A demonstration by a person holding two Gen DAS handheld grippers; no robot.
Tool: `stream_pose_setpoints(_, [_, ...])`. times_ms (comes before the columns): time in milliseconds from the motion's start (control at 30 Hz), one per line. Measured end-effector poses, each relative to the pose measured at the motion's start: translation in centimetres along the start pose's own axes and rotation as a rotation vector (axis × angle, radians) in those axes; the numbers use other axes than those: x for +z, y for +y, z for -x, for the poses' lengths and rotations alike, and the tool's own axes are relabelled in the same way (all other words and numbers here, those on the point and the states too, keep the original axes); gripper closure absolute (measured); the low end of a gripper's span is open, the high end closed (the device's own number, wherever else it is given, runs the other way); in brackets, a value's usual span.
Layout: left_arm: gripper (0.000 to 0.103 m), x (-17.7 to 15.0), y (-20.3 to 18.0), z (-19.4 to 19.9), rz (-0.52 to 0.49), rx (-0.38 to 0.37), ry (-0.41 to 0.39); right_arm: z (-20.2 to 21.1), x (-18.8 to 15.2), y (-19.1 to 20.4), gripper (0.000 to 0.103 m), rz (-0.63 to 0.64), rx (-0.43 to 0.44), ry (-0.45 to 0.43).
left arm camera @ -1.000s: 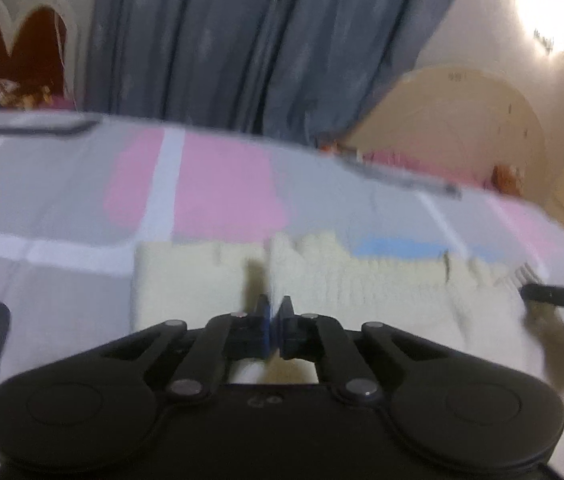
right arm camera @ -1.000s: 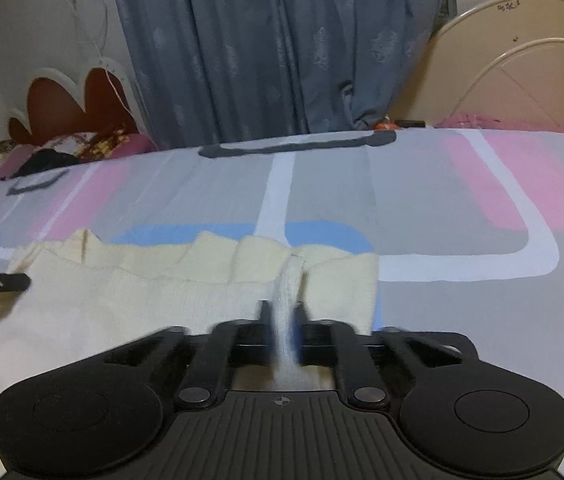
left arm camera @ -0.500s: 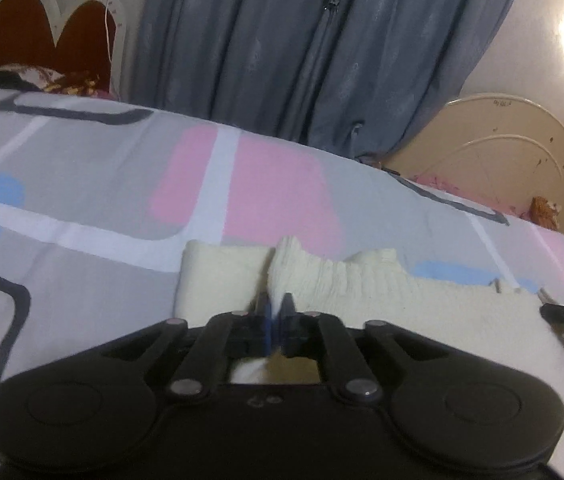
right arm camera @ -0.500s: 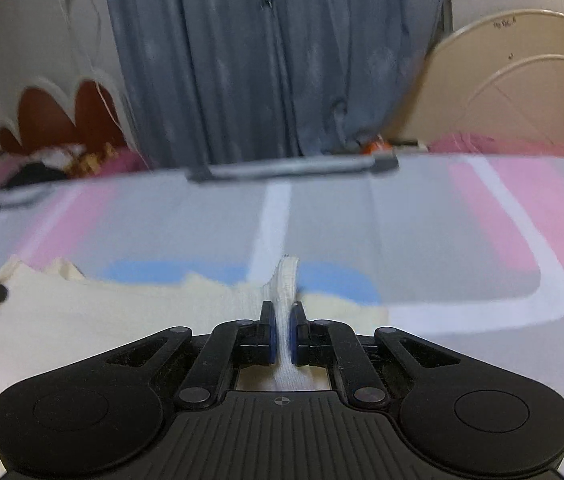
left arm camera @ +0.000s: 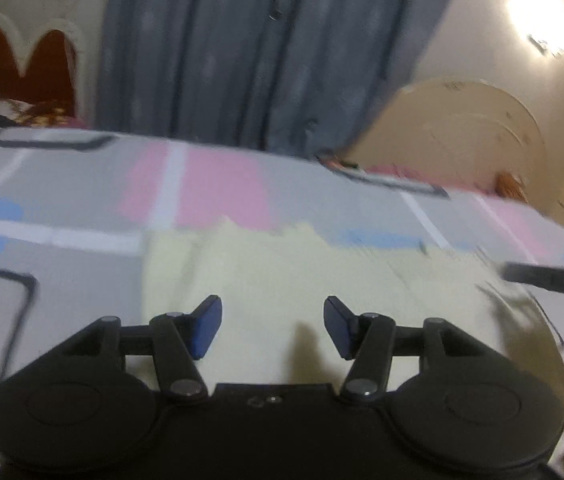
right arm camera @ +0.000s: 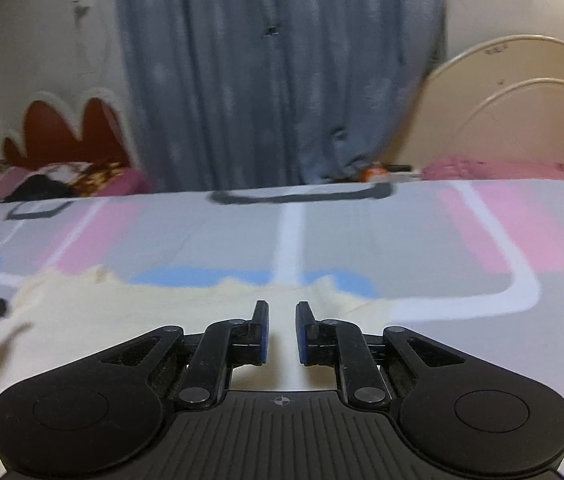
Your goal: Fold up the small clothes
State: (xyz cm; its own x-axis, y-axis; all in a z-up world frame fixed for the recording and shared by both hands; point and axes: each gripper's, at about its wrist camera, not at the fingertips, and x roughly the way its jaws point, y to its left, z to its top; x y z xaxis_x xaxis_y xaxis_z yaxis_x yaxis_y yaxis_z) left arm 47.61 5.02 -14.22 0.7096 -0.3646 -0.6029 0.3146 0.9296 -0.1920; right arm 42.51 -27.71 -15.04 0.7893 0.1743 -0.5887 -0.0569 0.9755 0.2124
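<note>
Left gripper point(left arm camera: 273, 326): jaws wide apart, just been opening, nothing between the pads. Cream knit garment point(left arm camera: 322, 280) lies flat on the bedsheet point(left arm camera: 82, 184) under and past the fingers, its far edge ragged toward 12 o'clock. Left wrist view is motion-blurred, so the knit texture and hem are hard to read.

Right gripper point(right arm camera: 282, 332): jaws parted by a narrow gap, just been opening, no cloth pinched; the garment point(right arm camera: 142, 312) runs from under the fingers out to 9 o'clock, where it is cut off by the frame.

Each view catches the other gripper as a dark bar at the edge: 3 o'clock in the left view, 9 o'clock in the right, too blurred for detail.

Behind: blue curtain point(right arm camera: 274, 80), red scalloped headboard point(right arm camera: 70, 132) at 10 o'clock, cream arched bed end point(right arm camera: 522, 100) at 2 o'clock
</note>
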Motion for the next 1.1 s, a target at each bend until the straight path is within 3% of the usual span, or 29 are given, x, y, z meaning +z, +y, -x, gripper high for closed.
stream_pose_setpoints(100, [0.049,-1.5,-0.6,-0.9,0.003,0.02,0.039,-0.5,-1.3,2.3,0.089,0.041,0.046,0.051])
stream_pose_setpoints(167, [0.049,-1.8,-0.4,-1.0,-0.003,0.031,0.034,-1.0,-2.4,3.2,0.089,0.084,0.029,0.076])
stream_pose_setpoints(333, [0.05,-1.8,0.2,0.1,0.027,0.046,0.039,-0.9,-4.1,0.3,0.089,0.025,-0.046,0.089])
stream_pose_setpoints(467, [0.05,-2.4,-0.3,2.0,0.047,0.023,0.033,0.9,-3.5,1.2,0.089,-0.012,0.011,0.075])
stream_pose_setpoints(633, [0.05,-3.5,-1.0,1.6,0.013,0.039,0.055,1.5,-4.6,5.0,0.089,0.049,0.08,0.088])
stream_pose_setpoints(733, [0.05,-3.7,-1.1,1.3,-0.014,0.049,0.073,0.7,-6.4,5.8,0.089,0.091,0.037,0.137])
stream_pose_setpoints(833, [0.049,-3.5,-1.0,2.2,0.018,0.041,0.095,1.2,-6.4,5.2,0.089,0.038,0.036,0.144])
stream_pose_setpoints(933, [0.048,-4.2,-1.2,3.1,0.022,0.036,0.1,2.5,-6.2,6.1,0.089,0.064,0.046,0.126])
stream_pose_setpoints(1100, [0.048,-6.3,-2.0,3.7,-0.031,0.037,0.117,2.8,-8.3,7.6,0.088,0.102,0.05,0.176])
